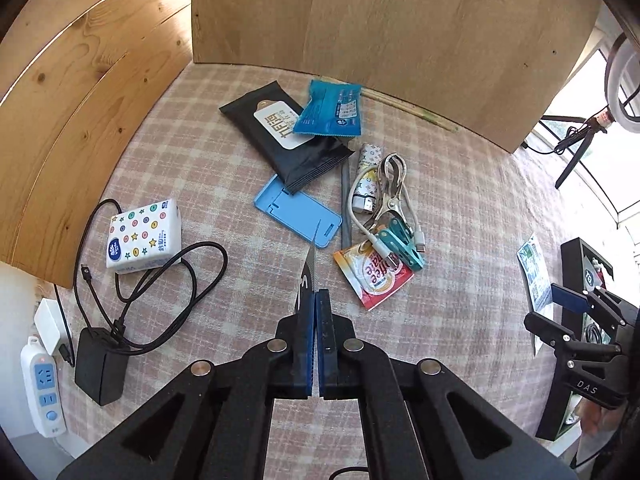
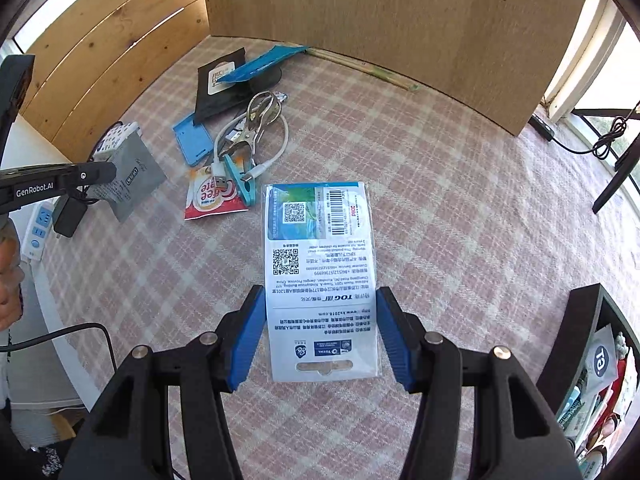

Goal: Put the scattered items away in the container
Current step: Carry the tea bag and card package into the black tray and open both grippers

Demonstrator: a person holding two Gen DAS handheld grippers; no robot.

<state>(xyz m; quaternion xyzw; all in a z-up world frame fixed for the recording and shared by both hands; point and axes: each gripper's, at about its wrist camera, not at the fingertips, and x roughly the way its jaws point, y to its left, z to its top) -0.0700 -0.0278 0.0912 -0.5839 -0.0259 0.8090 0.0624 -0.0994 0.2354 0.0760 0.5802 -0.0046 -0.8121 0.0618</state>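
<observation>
Wooden panels wall the checked desk (image 1: 460, 240) at the back and left, leaving open cloth on the right and near side. Left tongs (image 1: 316, 296) are clenched on a thin grey sachet (image 2: 128, 178), seen edge-on in the left view and held above the desk's left part. Right tongs (image 2: 322, 320) are spread wide, one finger on each side of a printed card pack (image 2: 320, 276) that lies flat on the cloth — whether the pads touch it I cannot tell. Just right of it, at the desk's near right edge, stands the black container (image 2: 576, 344), already holding a few packets. Clutter sits in the middle and back: a black wipes pack (image 1: 280, 140) with a blue packet (image 1: 332, 108) lying on it, a blue phone stand (image 1: 298, 210), a white cable (image 1: 404, 208) tangled with a metal clip (image 1: 390, 184) and a teal peg (image 1: 402, 246), a coffee sachet (image 1: 374, 276). Chopsticks (image 1: 412, 110) lie along the back panel. On the left — a tissue pack (image 1: 144, 236), a black charger (image 1: 100, 364) with looped cord, and a power strip (image 1: 42, 388) off the desk's edge.
</observation>
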